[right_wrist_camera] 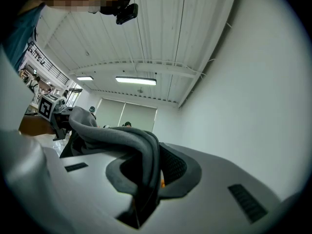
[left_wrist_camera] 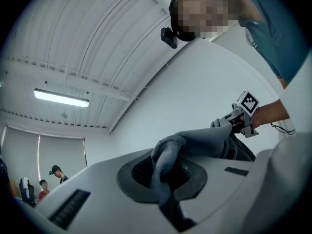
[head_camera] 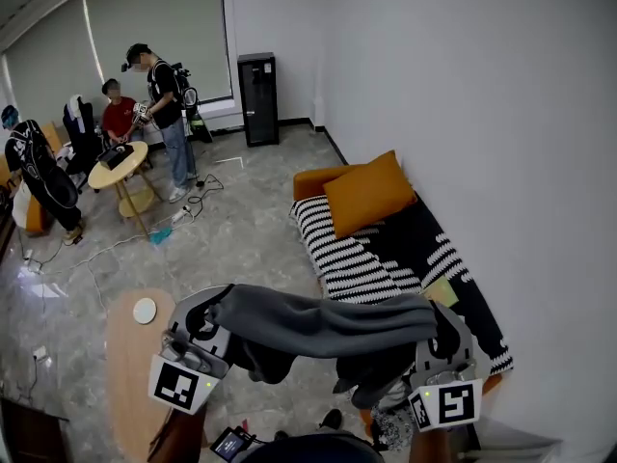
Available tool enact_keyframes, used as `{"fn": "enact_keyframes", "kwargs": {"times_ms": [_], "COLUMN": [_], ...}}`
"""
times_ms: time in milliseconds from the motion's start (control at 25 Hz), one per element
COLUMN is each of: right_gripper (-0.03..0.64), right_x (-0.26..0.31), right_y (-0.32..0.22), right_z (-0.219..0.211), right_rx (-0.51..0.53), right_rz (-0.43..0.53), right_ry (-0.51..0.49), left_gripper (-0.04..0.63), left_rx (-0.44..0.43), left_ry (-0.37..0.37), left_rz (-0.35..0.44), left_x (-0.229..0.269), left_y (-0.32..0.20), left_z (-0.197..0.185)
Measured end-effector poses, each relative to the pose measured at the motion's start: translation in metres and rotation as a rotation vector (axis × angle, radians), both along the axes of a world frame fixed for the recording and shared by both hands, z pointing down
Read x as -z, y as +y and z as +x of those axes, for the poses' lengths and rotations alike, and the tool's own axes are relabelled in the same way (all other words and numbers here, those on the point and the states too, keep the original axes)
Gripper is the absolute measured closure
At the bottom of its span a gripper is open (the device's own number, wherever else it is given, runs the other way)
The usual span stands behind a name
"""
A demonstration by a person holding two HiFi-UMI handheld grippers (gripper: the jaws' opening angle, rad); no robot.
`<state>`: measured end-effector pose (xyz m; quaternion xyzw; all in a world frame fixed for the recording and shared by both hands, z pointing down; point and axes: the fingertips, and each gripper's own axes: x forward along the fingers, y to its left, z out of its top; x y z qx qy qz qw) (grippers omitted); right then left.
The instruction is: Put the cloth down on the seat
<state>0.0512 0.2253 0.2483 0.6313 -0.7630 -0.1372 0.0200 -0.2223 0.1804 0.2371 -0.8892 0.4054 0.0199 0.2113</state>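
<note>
The left hand-held gripper [left_wrist_camera: 165,177] is clamped on one end of the grey cloth [head_camera: 323,324] and the right hand-held gripper [right_wrist_camera: 146,177] pinches the other, so it hangs stretched between them in the air. Held spread like this, it can likely be laid flat on the striped seat [head_camera: 339,251] ahead, short of the orange cushion [head_camera: 368,193].

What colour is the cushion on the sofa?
The cushion is orange; the head view shows it best.
</note>
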Motion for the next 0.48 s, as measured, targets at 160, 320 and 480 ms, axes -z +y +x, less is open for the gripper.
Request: {"fn": "enact_keyframes", "kwargs": {"times_ms": [160, 320, 480], "right_gripper": [0.565, 0.565, 0.565], "right_x": [-0.003, -0.006, -0.011], "right_y": [-0.031, -0.060, -0.082], "right_z": [0.021, 0.038, 0.055], "right_rx": [0.027, 0.061, 0.068], "right_rz": [0.014, 0.014, 0.008], "right_ry": [-0.021, -0.030, -0.044], "left_gripper": [0.588, 0.588, 0.588], "left_rx": [0.030, 0.058, 0.074], "left_ry": [-0.038, -0.035, -0.045], "left_rz": [0.016, 0.005, -0.002], "left_x": [0.001, -0.001, -0.004], "left_y": [-0.021, -0.045, -0.063], "left_z": [0.016, 0.033, 0.047]}}
